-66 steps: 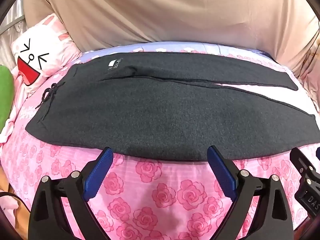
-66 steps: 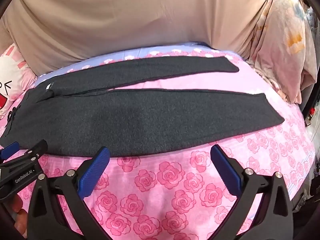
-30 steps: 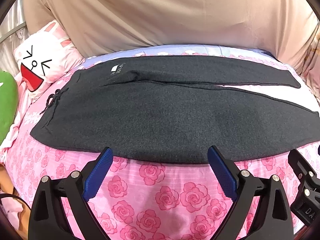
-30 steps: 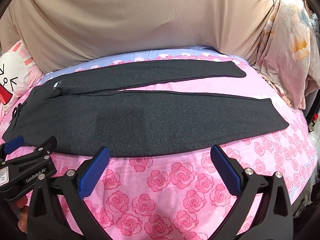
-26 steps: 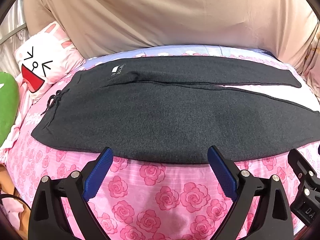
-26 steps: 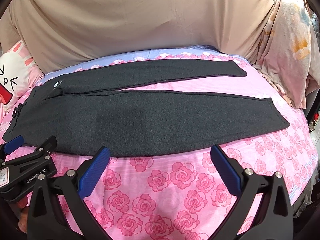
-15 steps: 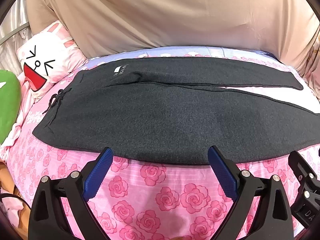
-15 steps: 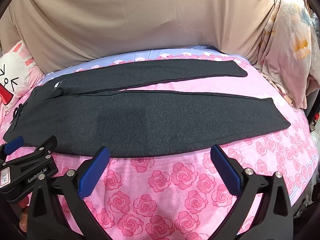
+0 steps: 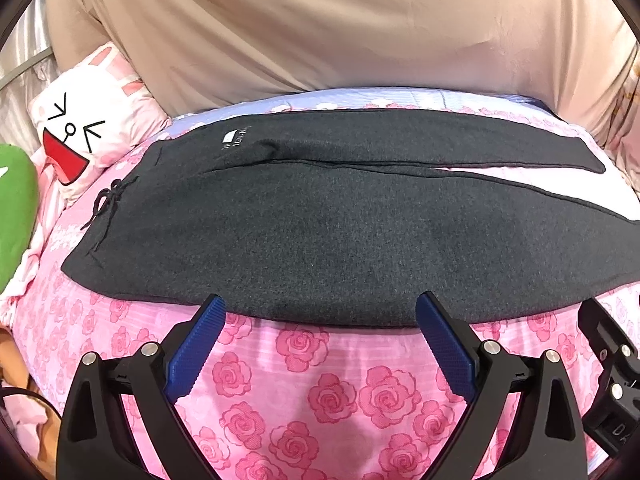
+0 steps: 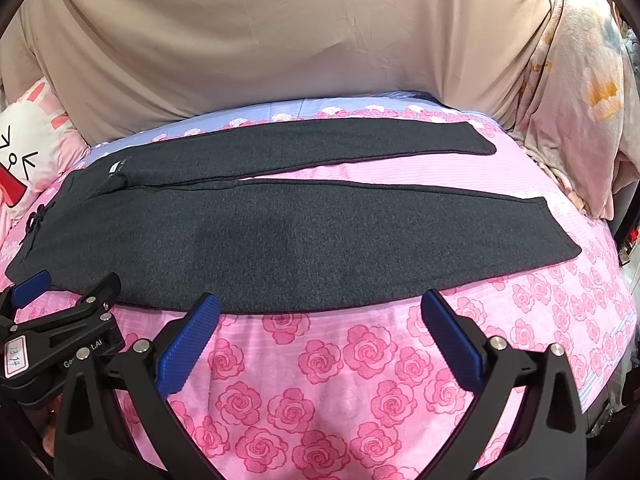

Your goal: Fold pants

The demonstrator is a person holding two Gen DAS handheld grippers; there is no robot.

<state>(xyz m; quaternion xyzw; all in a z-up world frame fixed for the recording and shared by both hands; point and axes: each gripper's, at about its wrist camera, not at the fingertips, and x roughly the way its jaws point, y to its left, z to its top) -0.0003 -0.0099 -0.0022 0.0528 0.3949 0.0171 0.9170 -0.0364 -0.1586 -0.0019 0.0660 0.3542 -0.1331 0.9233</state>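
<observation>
A: status on the jaws?
B: my left gripper [image 9: 320, 322] is spread wide, nothing between the blue pads [image 9: 192, 350]. It hangs over the rose-print sheet [image 9: 304, 392], tips right at the near hem of the pants [image 9: 320, 240]; can't tell if they touch it. My right gripper [image 10: 316, 320] is the same: released, empty, at the near hem further toward the cuffs

A: pants?
B: dark grey, flat on the bed, unfolded. Waistband and drawstring bow [image 9: 108, 200] at the left, legs running right. Near leg [image 10: 360, 240] wide, far leg [image 10: 340, 140] angled off, pink sheet showing between them. Small white logo [image 9: 234, 140] near the far hip

A: beyond that?
B: cartoon-face pillow [image 9: 84, 132] and a green cushion [image 9: 16, 208] past the waistband, beige drape [image 10: 280, 32] behind the bed, pale floral blanket [image 10: 580, 100] at far right
</observation>
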